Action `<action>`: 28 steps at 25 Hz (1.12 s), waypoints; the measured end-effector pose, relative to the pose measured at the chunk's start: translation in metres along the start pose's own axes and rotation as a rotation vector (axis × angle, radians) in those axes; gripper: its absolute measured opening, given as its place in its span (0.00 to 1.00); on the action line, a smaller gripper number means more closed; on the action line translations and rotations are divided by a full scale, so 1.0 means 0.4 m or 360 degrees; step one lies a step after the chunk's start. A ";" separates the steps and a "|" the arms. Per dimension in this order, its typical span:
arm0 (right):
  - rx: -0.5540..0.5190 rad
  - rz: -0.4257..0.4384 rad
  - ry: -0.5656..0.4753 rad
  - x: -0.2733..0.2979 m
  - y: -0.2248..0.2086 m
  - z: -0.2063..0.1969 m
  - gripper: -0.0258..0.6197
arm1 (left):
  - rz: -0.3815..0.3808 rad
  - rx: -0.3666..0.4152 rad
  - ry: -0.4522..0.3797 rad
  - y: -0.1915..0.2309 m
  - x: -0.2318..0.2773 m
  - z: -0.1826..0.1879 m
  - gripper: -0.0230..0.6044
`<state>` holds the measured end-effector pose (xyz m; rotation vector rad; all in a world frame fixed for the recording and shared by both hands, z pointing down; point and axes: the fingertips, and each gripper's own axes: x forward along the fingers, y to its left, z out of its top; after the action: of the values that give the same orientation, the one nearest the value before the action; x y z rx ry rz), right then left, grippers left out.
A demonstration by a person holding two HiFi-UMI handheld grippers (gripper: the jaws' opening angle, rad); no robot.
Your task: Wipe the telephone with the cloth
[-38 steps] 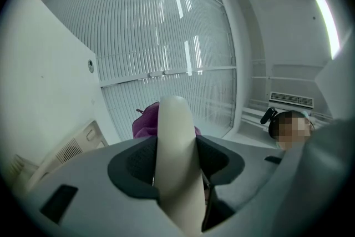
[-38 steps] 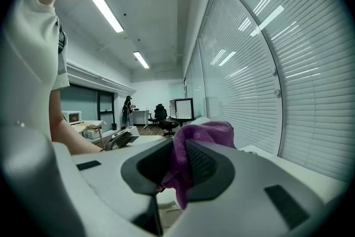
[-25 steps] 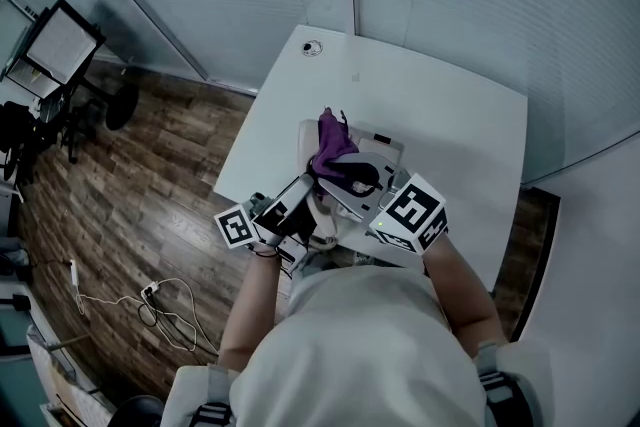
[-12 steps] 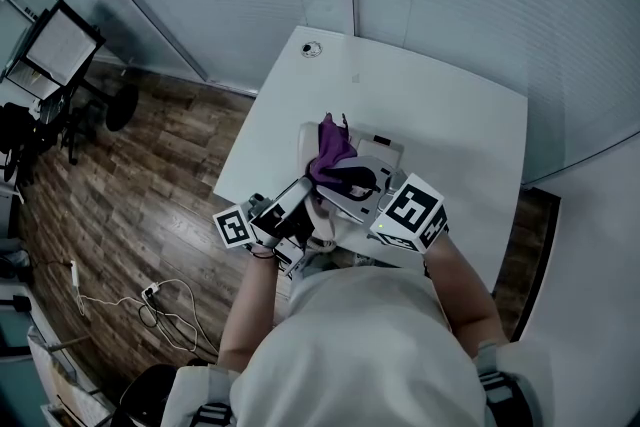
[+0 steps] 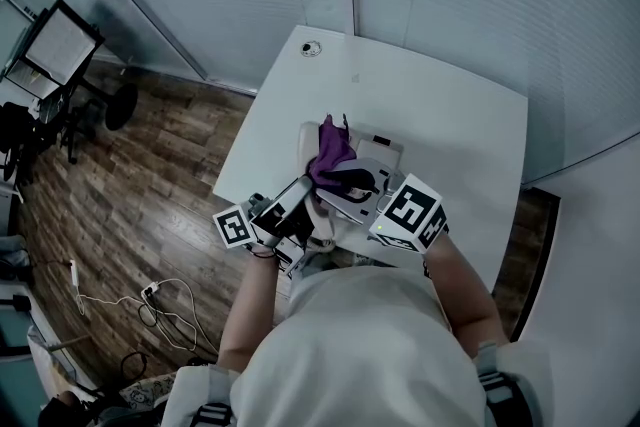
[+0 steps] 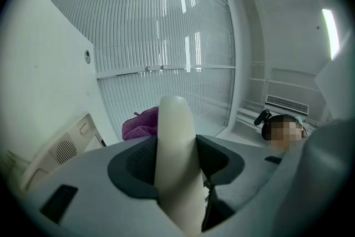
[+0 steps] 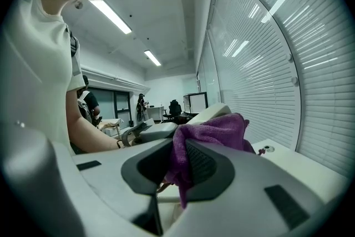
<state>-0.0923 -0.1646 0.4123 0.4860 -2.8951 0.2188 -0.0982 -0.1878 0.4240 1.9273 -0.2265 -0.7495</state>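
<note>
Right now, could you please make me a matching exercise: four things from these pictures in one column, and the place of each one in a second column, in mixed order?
Things
1. handset
2. purple cloth
3. telephone base
4. small round fitting

Places
A. gripped in the right gripper
B. at the far corner of the table
C. resting on the table, towards its near side
D. gripped in the left gripper

Pairs: 1-D, 2-A, 3-C, 4-B.
</note>
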 end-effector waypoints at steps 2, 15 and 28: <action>0.0001 0.0002 0.0002 0.000 0.001 -0.001 0.17 | 0.0003 0.0002 -0.0006 0.002 0.001 0.001 0.39; 0.0012 -0.0005 0.0015 -0.006 0.007 -0.011 0.17 | 0.0013 0.0014 -0.0017 0.009 0.001 0.002 0.39; -0.0008 0.0041 0.0058 -0.017 0.032 -0.028 0.16 | 0.0016 0.0022 -0.0050 0.007 0.003 0.018 0.39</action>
<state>-0.0886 -0.1485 0.4203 0.4393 -2.8669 0.2218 -0.1008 -0.1950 0.4237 1.9271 -0.2610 -0.7737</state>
